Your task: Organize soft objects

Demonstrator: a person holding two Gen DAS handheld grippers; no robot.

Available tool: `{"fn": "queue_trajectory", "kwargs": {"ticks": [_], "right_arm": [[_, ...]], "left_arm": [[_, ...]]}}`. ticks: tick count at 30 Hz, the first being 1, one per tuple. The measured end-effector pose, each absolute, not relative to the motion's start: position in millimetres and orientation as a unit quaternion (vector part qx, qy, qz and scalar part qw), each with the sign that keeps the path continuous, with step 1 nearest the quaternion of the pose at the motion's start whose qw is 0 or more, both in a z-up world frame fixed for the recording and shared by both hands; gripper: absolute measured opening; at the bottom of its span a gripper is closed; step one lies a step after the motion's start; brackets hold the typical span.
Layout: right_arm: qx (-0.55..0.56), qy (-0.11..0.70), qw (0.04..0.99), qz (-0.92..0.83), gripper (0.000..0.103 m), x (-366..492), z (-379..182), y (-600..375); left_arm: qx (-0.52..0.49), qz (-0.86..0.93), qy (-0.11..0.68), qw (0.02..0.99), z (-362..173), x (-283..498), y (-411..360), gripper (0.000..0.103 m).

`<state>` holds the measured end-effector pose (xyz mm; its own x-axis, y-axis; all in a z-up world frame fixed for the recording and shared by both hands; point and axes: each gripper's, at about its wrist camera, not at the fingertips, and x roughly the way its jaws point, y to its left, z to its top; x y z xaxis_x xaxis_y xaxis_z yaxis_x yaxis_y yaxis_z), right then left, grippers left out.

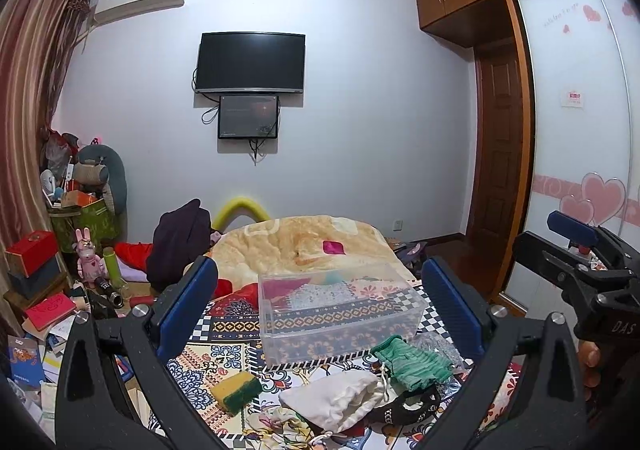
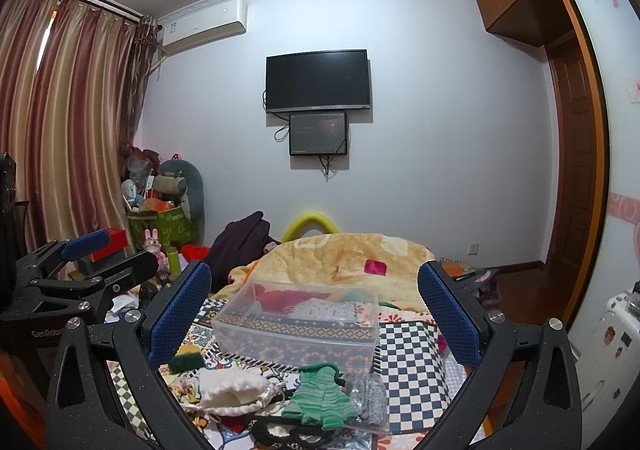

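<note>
A clear plastic box (image 1: 340,314) (image 2: 298,324) stands on the patterned bedspread (image 1: 224,366). In front of it lie a white drawstring pouch (image 1: 334,400) (image 2: 232,390), a green knitted cloth (image 1: 412,364) (image 2: 320,398), a grey sparkly bag (image 2: 368,396), a black patterned piece (image 1: 404,408) and a yellow-green sponge (image 1: 236,390) (image 2: 186,360). My left gripper (image 1: 320,310) is open and empty above the box. My right gripper (image 2: 314,310) is open and empty above the box too. Each gripper shows at the edge of the other's view.
A beige blanket (image 1: 304,242) covers the far end of the bed. Cluttered boxes, books and toys (image 1: 60,282) lie on the floor at left. A wardrobe (image 1: 580,129) and a door stand at right; a white suitcase (image 2: 612,334) is beside the bed.
</note>
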<state>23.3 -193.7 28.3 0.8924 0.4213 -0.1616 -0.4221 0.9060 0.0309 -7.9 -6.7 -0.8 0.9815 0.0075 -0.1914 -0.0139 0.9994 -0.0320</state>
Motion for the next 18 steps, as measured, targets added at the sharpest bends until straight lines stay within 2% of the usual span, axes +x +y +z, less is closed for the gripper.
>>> {"fn": "queue_trajectory", "kwargs": {"ticks": [18], "right_arm": [[0.000,0.083,0.972,0.220,0.103,21.3,29.4,-192.2]], "left_arm": [[-0.020,-0.001,0.100,0.995,-0.2,-7.0,-8.7,0.103]]}}
